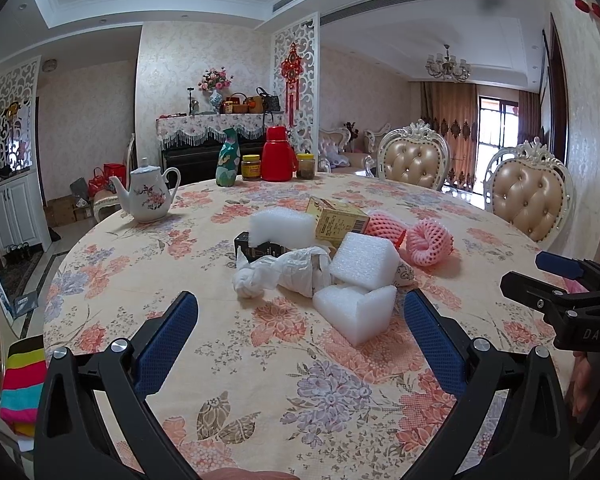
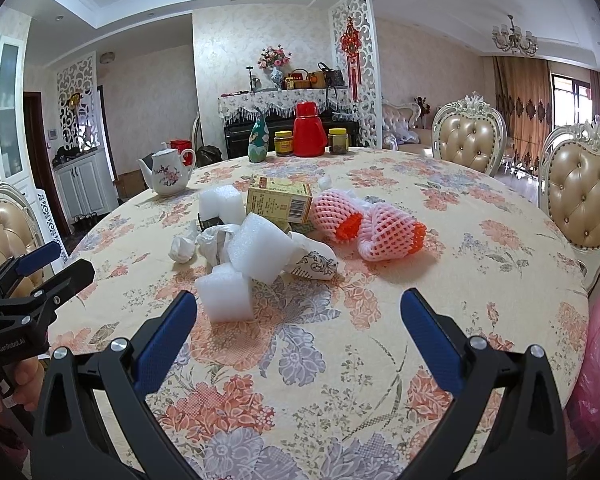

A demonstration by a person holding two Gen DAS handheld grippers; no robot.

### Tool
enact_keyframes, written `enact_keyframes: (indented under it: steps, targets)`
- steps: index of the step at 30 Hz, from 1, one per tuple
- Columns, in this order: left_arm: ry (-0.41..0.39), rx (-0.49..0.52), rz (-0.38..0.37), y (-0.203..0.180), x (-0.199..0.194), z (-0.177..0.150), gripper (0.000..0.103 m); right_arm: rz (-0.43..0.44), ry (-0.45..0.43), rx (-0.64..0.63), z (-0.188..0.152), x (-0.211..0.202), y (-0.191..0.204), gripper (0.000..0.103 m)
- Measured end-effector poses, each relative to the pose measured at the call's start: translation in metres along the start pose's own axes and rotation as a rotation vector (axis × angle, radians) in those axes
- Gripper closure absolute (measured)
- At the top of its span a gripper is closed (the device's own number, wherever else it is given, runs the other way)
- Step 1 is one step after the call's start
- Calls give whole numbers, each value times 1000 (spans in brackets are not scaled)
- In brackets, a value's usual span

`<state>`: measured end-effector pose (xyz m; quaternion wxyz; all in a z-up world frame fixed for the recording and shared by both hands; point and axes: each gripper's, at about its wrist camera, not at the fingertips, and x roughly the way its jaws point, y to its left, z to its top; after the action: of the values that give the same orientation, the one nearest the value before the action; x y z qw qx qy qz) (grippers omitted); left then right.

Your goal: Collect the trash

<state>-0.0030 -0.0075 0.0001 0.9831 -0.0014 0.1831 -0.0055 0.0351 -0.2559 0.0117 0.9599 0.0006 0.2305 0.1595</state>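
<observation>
Trash: all of it lies in one loose pile near the middle of the round table [image 2: 480, 280], a little toward your near edge; nothing is collected yet, as far as I can judge.
Foam blocks: three white pieces; the nearest foam block [image 1: 356, 310] lies at the near side of the pile, just ahead of your left fingers.
Crumpled plastic: the white wrap [image 1: 284, 270] lies touching the foam, on the side toward the teapot [image 1: 148, 194].
Boxes: a yellow carton [image 2: 280, 200] and a small black box [image 1: 256, 246] are partly under the foam.
Fruit nets: two pink nets [image 2: 384, 232] lie beside each other on the side of the pile toward the chairs.
Left gripper [image 1: 300, 334]: the jaws stand wide apart and hold nothing; it hangs above the cloth just before the pile.
Right gripper [image 2: 298, 334]: also spread wide and empty, near the same foam block.
Bag: a pink plastic bag [image 2: 598, 360] shows past the table edge on your right; probably the trash goes there, but I cannot be sure.
Left to do: every piece, one after another.
Not trash, I think: the teapot, the red flask [image 2: 309, 132] and the jars at the far edge.
</observation>
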Motion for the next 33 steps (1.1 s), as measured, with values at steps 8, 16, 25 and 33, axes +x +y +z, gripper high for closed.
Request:
enact_keyframes:
  steps: [8, 16, 25, 33]
  targets:
    - [-1, 0, 0, -1, 0, 0, 7, 0, 0, 1, 0, 0, 0, 4]
    - [-2, -4, -4, -1, 0, 0, 7, 0, 0, 2, 0, 1, 0, 4]
    - [12, 11, -3, -4, 6, -2, 7, -3, 15, 15, -2, 11, -5, 4]
    - [102, -12, -22, -1, 42, -7, 7, -31, 57, 41, -2, 35, -20, 4]
